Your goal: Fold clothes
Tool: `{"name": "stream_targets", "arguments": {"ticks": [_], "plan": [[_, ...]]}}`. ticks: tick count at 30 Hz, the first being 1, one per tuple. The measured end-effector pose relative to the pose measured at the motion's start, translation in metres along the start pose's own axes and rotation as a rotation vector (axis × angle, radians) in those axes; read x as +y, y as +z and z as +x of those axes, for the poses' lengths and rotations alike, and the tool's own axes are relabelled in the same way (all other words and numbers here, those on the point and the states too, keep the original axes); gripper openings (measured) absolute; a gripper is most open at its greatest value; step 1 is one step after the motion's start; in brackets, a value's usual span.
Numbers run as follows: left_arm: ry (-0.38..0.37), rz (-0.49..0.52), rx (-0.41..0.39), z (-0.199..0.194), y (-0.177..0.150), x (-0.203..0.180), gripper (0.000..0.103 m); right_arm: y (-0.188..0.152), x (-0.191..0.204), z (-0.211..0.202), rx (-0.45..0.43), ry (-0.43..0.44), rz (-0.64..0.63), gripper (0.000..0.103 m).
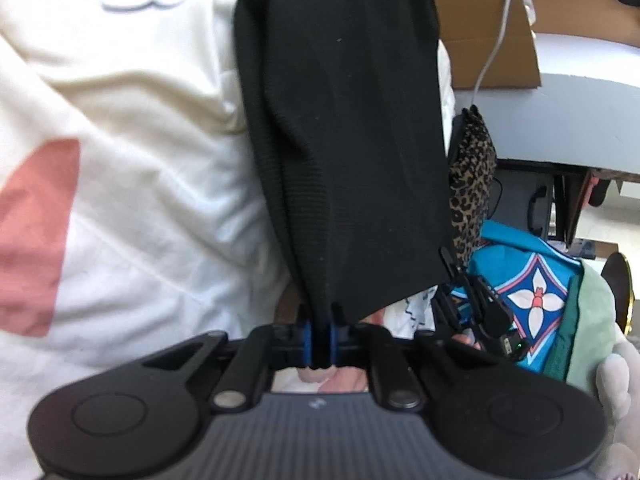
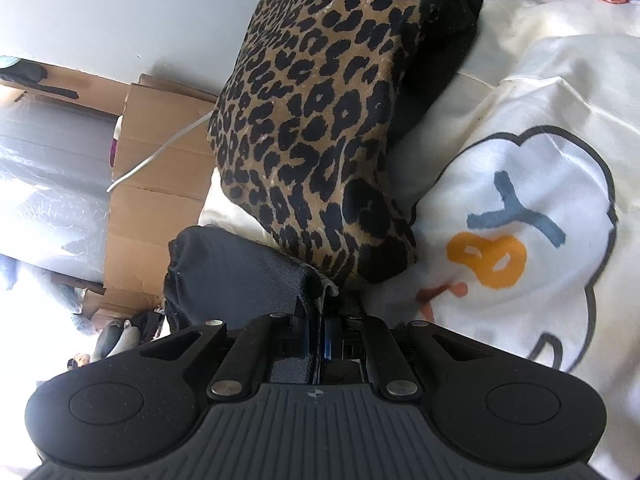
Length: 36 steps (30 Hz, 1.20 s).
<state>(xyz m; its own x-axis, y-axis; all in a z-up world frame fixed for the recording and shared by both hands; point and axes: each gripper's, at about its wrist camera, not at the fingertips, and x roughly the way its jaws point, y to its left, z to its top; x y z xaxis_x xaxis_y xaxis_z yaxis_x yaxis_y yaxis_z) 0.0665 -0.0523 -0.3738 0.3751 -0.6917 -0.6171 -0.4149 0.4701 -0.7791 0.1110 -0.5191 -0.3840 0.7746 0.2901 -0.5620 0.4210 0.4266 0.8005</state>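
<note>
A: Left wrist view, from the left edge inward: cream bedspread (image 1: 132,152) filling the left half, a pink patch (image 1: 36,240) at the far left, a blue-outlined cloud print at the upper left corner.
B: And centre frame?
A: Black ribbed garment (image 1: 344,140) stretched from the top centre down to the lower centre, its lower edge pinched between the blue pads of the left gripper (image 1: 319,340), jaws pressed together on the cloth.
B: Right of that?
A: Leopard-print fabric (image 1: 472,184) peeking out just beside the black cloth, a bright blue cloth with a white flower motif (image 1: 536,300) at lower right, cardboard box (image 1: 492,36) and white cable (image 1: 496,40) at upper right. Second black gripper near the flower cloth, blurred.

B: Right wrist view, same order?
A: Cardboard boxes (image 2: 156,184) and a white cable (image 2: 160,156) on the left, pale wall above. Dark cloth (image 2: 240,264) bunched at lower centre-left, its edge clamped in the right gripper (image 2: 322,340), jaws closed tight on it. Whether the same black garment: cannot tell for certain.
B: Centre and right?
A: Leopard-print cushion-like bundle (image 2: 320,120) in the centre, touching the dark cloth at its lower end, more black fabric behind at top centre. Cream bedspread (image 2: 520,80) on the right with a cloud print (image 2: 520,232), blue "Y" and orange shape inside.
</note>
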Motion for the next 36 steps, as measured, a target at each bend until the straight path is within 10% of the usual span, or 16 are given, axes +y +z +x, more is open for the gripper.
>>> {"name": "stream_targets", "arguments": {"ticks": [12, 36], "plan": [[0.076, 0.078, -0.025, -0.050, 0.004, -0.030, 0.008, -0.024, 0.011, -0.023, 0.069, 0.034, -0.015, 0.004], [0.234, 0.067, 0.016, -0.068, 0.004, 0.034, 0.008, -0.074, 0.000, -0.030, 0.314, -0.017, -0.117, 0.004]]}}
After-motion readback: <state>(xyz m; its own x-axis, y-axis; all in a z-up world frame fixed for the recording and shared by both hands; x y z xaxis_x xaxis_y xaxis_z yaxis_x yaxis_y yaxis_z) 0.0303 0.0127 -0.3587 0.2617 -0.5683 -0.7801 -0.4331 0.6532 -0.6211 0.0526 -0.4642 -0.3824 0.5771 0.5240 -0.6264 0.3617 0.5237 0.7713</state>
